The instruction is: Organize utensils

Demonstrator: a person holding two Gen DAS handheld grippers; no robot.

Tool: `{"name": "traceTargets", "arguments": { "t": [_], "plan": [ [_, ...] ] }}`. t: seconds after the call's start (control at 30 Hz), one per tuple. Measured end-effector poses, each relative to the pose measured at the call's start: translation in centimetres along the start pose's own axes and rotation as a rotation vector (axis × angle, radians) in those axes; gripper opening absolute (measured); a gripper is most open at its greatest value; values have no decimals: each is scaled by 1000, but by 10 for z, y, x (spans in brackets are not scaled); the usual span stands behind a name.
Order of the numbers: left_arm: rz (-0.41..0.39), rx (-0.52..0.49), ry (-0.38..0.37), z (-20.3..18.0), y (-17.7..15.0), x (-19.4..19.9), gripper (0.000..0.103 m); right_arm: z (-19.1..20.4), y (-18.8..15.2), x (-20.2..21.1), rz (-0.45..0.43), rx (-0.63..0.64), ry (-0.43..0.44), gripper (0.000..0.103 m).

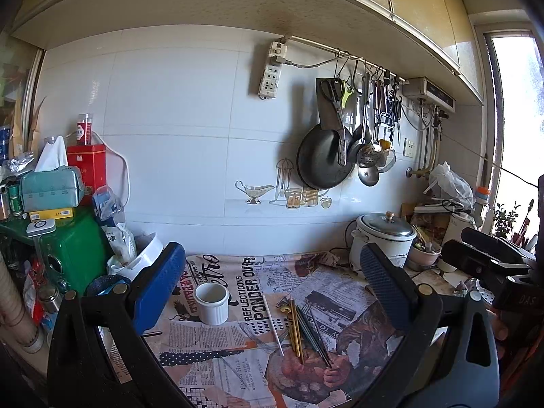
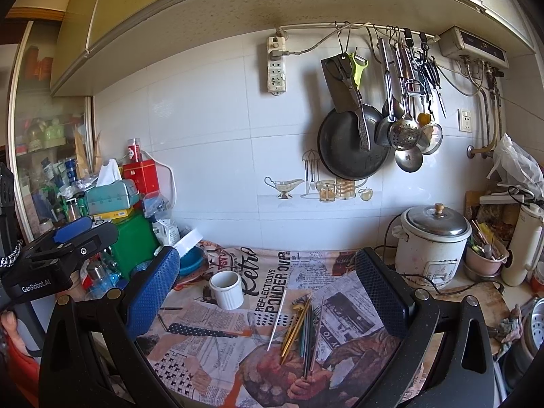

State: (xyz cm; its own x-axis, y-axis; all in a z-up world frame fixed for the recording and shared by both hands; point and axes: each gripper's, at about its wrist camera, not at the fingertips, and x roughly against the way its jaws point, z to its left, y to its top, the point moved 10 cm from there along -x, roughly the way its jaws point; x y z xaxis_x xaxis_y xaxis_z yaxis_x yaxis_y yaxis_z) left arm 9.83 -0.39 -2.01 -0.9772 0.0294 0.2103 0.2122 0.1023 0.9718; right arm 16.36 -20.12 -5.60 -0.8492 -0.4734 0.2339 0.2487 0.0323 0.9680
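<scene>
Now both grippers' fingers wide open, nothing held; chopsticks (image 2: 302, 326) lie beside white cup (image 2: 226, 289).

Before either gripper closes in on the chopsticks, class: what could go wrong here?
1. The chopsticks lie bunched and crossing, so wide-open jaws may catch several or scatter them.
2. They lie flat on the printed cloth; a low pinch could snag or drag it.
3. The white cup stands unsupported beside them and may tip if a stick is pushed in at a slant.
</scene>
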Motion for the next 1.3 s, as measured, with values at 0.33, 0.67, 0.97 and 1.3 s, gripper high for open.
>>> {"name": "traceTargets", "arguments": {
  "t": [0.33, 0.67, 0.97, 1.3],
  "plan": [
    [-4, -9, -5, -3, 2, 1, 103, -1, 3, 2, -9, 2, -2, 103],
    [-4, -10, -9, -4, 3, 2, 103, -1, 3, 3, -10, 2, -3, 103],
    [-4, -10, -8, -4, 3, 2, 103, -1, 2, 5, -13, 5, -3, 103],
    [-3, -9, -9, -4, 2, 3, 103, -1, 3, 5, -11, 2, -8, 103]
  ]
}}
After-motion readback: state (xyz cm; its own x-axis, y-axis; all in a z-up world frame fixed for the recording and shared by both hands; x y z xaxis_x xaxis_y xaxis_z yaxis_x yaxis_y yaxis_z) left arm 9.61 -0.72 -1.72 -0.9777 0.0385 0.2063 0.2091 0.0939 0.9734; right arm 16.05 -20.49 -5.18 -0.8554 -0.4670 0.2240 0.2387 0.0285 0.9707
